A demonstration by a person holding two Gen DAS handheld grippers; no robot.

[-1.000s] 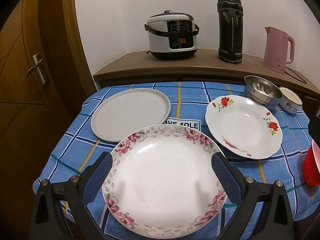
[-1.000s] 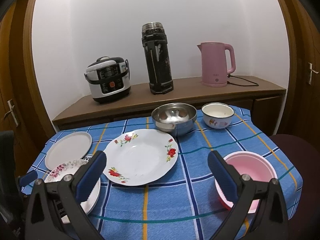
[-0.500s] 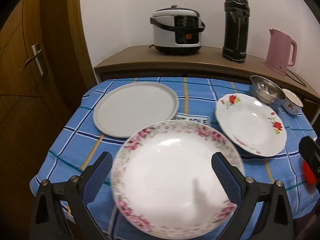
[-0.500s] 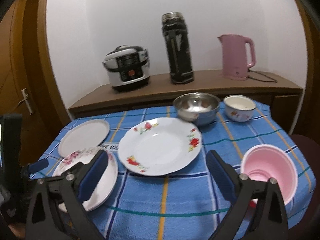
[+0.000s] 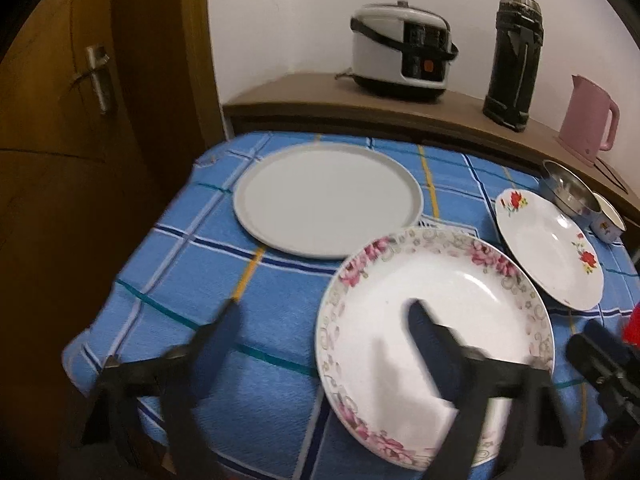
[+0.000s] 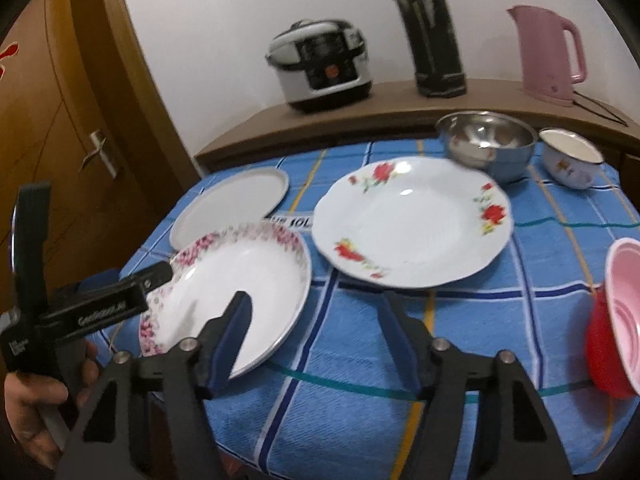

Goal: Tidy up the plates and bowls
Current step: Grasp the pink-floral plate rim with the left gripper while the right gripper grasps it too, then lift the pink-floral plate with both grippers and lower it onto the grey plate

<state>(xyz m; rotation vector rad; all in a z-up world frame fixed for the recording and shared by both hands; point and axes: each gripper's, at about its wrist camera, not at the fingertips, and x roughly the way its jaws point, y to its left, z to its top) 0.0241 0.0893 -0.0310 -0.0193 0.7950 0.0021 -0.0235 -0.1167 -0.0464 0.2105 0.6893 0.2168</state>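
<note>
My right tongs (image 6: 316, 320) are black plastic with blue finger pads (image 6: 234, 330) and silver screws at the joints. My left tongs (image 5: 324, 330) match; white lettering marks their body, held by my bare-skinned hand (image 6: 30, 412).

left gripper (image 5: 326, 330): fingers wide apart, blurry, holding nothing | right gripper (image 6: 314, 322): fingers wide apart, holding nothing | left hand (image 6: 38, 404): wrapped round the left gripper's handle
</note>
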